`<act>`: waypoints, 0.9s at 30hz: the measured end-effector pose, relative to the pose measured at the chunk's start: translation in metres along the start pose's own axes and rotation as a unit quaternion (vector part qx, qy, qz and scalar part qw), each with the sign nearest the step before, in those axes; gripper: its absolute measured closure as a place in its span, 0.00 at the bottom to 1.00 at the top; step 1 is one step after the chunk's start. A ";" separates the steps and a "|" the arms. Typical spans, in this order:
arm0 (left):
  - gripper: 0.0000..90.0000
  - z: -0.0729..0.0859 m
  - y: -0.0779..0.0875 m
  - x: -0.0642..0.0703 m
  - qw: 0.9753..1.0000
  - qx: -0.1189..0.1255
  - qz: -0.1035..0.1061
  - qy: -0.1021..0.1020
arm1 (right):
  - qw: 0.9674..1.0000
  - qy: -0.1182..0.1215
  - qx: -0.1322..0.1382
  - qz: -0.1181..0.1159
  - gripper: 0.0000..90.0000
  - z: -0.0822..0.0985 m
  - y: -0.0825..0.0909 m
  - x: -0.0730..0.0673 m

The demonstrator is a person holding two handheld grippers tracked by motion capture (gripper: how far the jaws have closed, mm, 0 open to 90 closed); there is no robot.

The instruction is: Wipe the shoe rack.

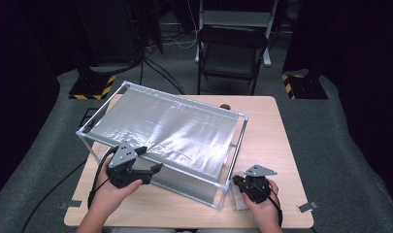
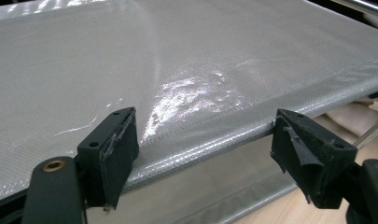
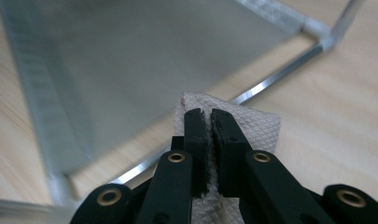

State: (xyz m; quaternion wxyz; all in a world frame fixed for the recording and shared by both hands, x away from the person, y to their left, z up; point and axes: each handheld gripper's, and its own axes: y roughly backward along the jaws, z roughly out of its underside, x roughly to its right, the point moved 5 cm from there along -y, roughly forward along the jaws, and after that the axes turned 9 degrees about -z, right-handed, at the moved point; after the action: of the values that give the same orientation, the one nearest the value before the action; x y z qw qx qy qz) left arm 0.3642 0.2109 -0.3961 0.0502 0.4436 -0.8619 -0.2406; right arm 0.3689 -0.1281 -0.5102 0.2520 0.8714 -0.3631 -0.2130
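Paper towel point(image 3: 252, 128), one folded sheet, lies on the wooden surface point(image 1: 271, 126) just beside the near corner of the frame box point(image 1: 165, 131); your right tongs point(image 3: 210, 114) are pressed together, pinching it. Your left tongs point(image 2: 203, 135) stand spread at the single box's shiny mesh top, gripping nothing. What the box holds I cannot tell.

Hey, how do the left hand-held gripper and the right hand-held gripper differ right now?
The left hand-held gripper has its jaws spread wide, while the right hand-held gripper has its jaws shut. The left one holds nothing and sits at the near top edge of the mesh-covered frame; the right one is closed on a paper towel lying on the table beside the frame's corner. Both have black jaws and are held in a hand.
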 end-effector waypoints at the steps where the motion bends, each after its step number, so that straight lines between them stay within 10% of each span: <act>1: 0.26 0.000 0.000 0.001 1.000 -0.001 -0.002 -0.002 | 1.000 0.004 0.009 -0.007 0.94 -0.004 0.002 -0.001; 6: 0.26 0.001 0.000 0.001 1.000 0.000 0.000 -0.006 | 0.999 0.000 0.042 -0.022 0.93 -0.015 0.006 -0.006; 12: 0.26 0.001 0.000 0.001 1.000 0.000 0.000 -0.006 | 0.998 -0.031 -0.011 -0.044 0.75 0.005 -0.026 0.001; 20: 0.26 0.001 0.000 0.001 1.000 0.000 0.001 -0.005 | 0.999 -0.019 0.026 -0.010 0.60 0.000 -0.001 0.004; 27: 0.26 0.000 0.000 0.001 1.000 0.000 0.001 -0.004 | 0.998 -0.051 0.001 0.023 0.59 0.031 0.015 0.026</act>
State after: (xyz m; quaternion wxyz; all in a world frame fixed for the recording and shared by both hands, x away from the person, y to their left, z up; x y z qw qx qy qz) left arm 0.3636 0.2104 -0.3966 0.0472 0.4418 -0.8625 -0.2424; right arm 0.3606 -0.1652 -0.5311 0.2374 0.8511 -0.3956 -0.2506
